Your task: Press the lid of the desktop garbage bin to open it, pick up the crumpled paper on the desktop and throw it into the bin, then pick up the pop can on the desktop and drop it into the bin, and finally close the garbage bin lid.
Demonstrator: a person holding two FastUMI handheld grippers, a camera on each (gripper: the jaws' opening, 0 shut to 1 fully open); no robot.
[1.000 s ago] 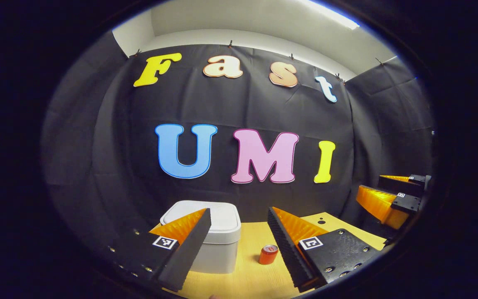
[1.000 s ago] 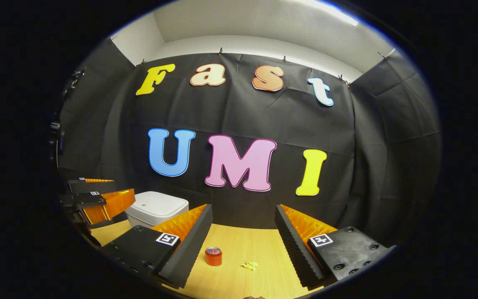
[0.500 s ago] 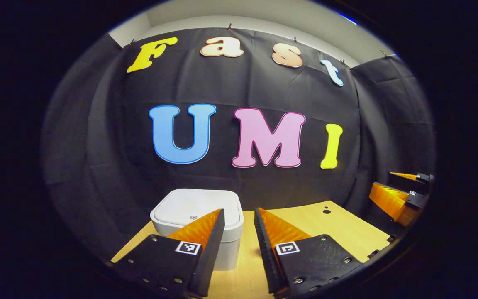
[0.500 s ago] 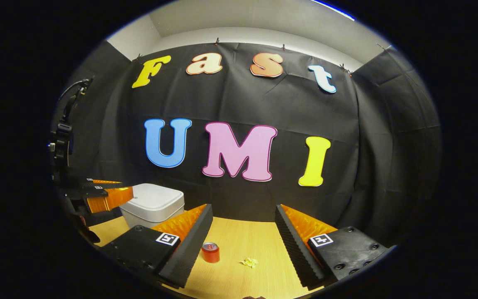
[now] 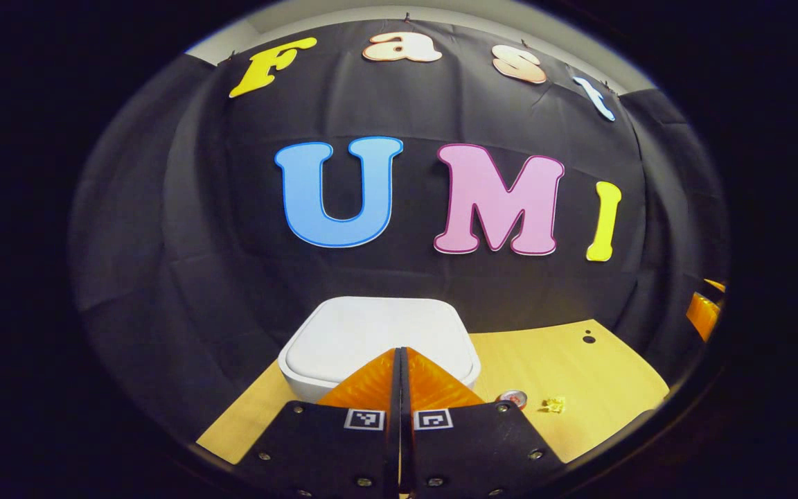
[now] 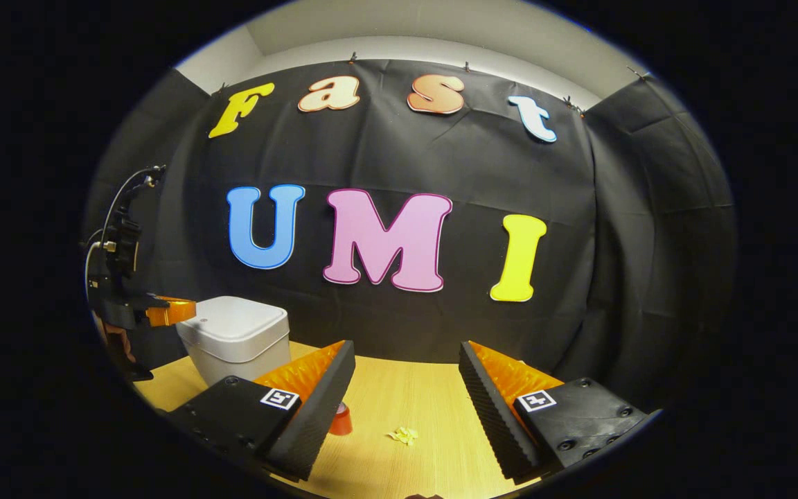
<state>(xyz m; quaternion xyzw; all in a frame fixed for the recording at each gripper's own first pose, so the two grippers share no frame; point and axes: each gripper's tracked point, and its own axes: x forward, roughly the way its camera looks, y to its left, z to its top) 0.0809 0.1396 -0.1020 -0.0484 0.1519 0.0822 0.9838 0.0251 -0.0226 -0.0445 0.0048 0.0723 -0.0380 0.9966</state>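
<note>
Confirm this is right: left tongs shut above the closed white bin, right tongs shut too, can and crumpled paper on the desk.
One error: the right tongs are open, jaws wide apart in the right gripper view. The left tongs are shut above the closed white bin; can and crumpled paper lie on the desk.

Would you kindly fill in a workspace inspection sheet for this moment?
Surface: wooden desktop, small dark hole near the far right.
Job's things: white garbage bin, lid down; pop can upright; crumpled paper lying beside it.
Clutter: nothing seen.
Grippers: left tongs shut, empty, over the bin lid; right tongs open, empty.
Cables: one loops off the left tongs' body.
Surroundings: black cloth wall.
</note>
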